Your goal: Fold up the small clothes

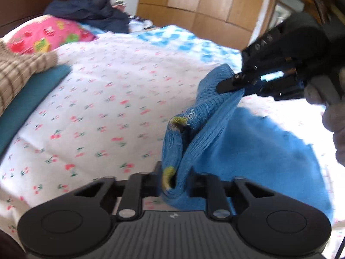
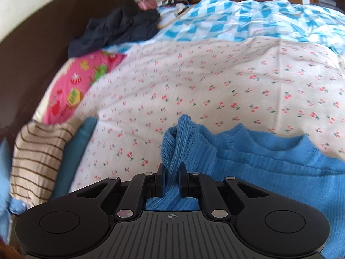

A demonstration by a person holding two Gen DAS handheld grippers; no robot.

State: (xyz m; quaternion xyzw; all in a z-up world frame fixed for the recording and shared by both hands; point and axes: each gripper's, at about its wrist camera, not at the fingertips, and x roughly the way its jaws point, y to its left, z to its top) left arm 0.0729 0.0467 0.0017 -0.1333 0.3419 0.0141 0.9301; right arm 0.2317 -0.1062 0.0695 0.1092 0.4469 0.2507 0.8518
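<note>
A blue knitted sweater (image 1: 248, 142) with small yellow patches hangs lifted above the cherry-print bedsheet (image 1: 103, 108). My left gripper (image 1: 175, 177) is shut on a bunched fold of its ribbed edge at the bottom of the left wrist view. My right gripper (image 1: 232, 86), held by a gloved hand (image 1: 336, 116), pinches another part of the knit at the right. In the right wrist view the right gripper (image 2: 172, 172) is shut on the blue sweater (image 2: 248, 157), whose body spreads to the right over the bedsheet (image 2: 194, 86).
A stack of folded clothes lies at the left: a beige striped knit (image 2: 36, 161) on a teal garment (image 2: 75, 151). Behind it sit a pink pillow (image 2: 75, 86), a dark crumpled garment (image 2: 116, 32), a blue checked blanket (image 2: 248, 19), a brown headboard (image 2: 32, 54) and a wooden wardrobe (image 1: 204, 4).
</note>
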